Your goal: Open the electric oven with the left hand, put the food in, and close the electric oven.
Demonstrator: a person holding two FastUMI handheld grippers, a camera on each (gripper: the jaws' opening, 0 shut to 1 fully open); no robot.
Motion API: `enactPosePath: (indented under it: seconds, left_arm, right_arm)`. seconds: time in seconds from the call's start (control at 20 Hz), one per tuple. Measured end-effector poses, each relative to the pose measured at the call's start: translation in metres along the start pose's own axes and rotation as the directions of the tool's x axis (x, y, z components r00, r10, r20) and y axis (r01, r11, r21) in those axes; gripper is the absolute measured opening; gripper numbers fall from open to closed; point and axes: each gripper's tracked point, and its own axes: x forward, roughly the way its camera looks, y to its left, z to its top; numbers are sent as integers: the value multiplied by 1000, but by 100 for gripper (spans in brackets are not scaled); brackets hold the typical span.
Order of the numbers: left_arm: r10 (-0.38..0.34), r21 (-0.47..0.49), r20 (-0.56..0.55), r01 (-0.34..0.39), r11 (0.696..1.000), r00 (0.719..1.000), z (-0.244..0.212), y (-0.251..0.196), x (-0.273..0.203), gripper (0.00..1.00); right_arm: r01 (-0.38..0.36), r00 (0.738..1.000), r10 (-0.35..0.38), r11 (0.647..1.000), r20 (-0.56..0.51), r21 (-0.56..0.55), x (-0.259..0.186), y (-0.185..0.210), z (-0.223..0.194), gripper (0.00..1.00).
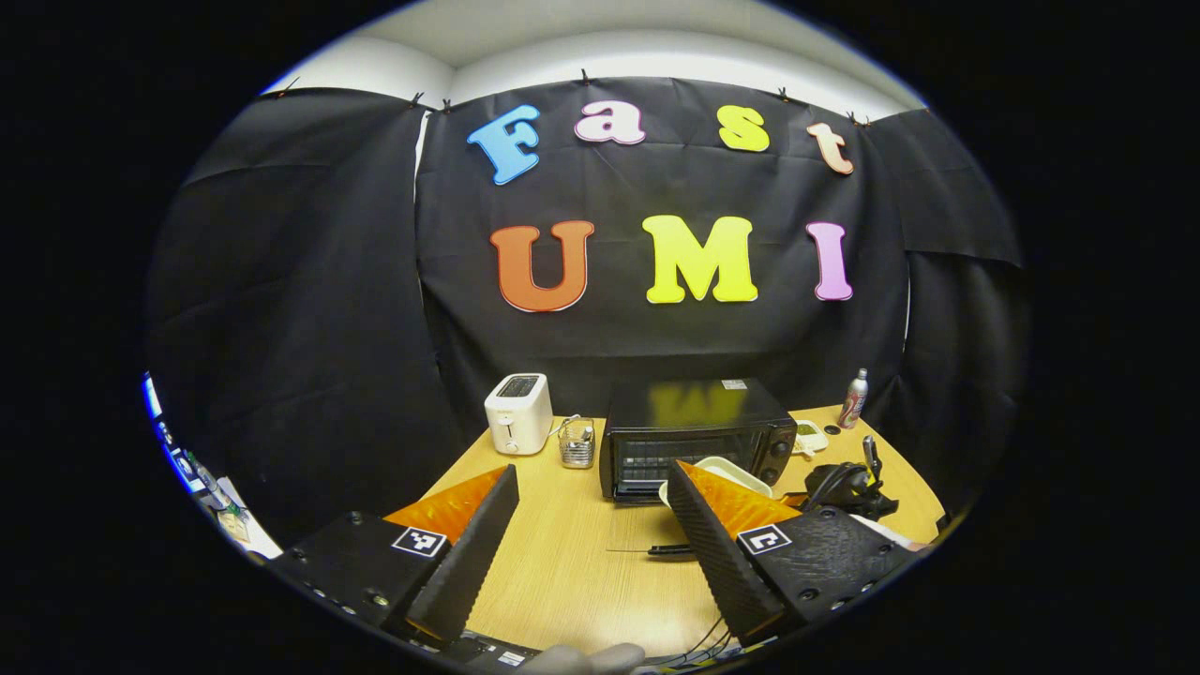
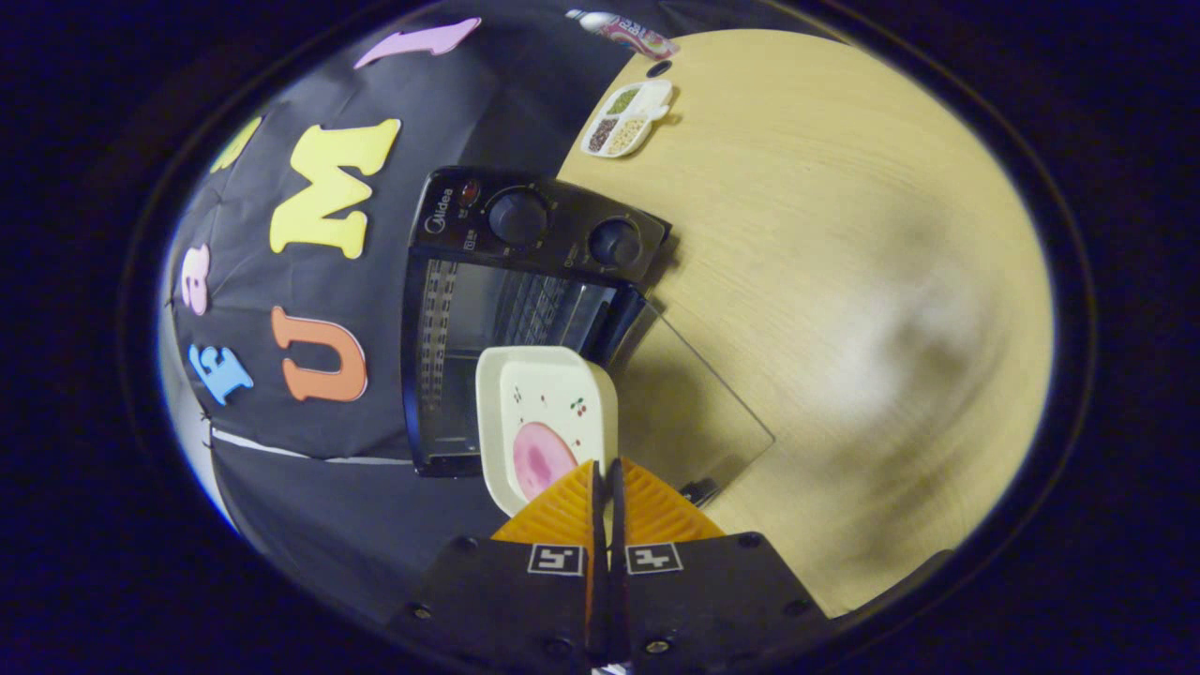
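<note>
The right gripper (image 2: 605, 478) has its two ridged, wedge-shaped fingers drawn together on the near rim of a cream, rounded-square shallow dish (image 2: 548, 422), a smooth glazed-looking tray with small cherry prints on its floor and a flat pink piece of food (image 2: 539, 459) lying in it; pinching the rim edge-on keeps the fingers out of the food and lets the dish go in ahead of them. The view is rolled far over, so how level the dish sits cannot be told. It hangs just in front of the mouth of the black, boxy metal electric oven (image 2: 525, 281), whose clear glass door (image 2: 694, 403) is dropped fully open and lies flat toward the pale wood-grain table (image 2: 844, 234), leaving the wire rack and shiny cavity exposed; two round black knobs sit on the control panel. By my reading the door step is done and the food is on its way in, not yet set down. The left gripper (image 1: 591, 511) hovers well back over the table with its textured fingers spread wide and nothing between them, probably waiting to swing the door shut. From there the oven stands mid-table with the dish at its front, a white plastic toaster (image 1: 518, 412) and a small wire basket (image 1: 577, 442) to one side, and a spray can (image 1: 854, 397) near the far edge.
</note>
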Motion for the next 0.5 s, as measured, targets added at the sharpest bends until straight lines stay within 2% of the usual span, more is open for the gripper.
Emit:
enactPosePath:
  seconds: [0.15, 0.2, 0.3, 0.35, 0.5]
  left_arm:
    - [9, 9, -6, -9, 1000, 1000, 1, 2, -1, 97]
    - [13, 9, -9, -13, 1000, 1000, 3, 2, 0, 97]
    - [22, 5, -14, -22, 1000, 1000, 4, 4, 3, 97]
    - [24, 0, -15, -24, 1000, 1000, 4, 5, 4, 97]
    - [40, -3, -28, -40, 999, 999, 3, 5, 9, 97]
  right_arm:
    - [36, 999, -36, 998, -3, 48, 22, 4, -2, 0]
    - [37, 999, -36, 997, -6, 69, 30, 8, -3, 4]
    - [26, 1000, -25, 996, -11, 82, 44, 17, -3, 0]
    - [27, 1000, -27, 997, -8, 77, 51, 20, -1, 3]
    - [29, 1000, -29, 996, 1, 83, 65, 26, 3, 3]
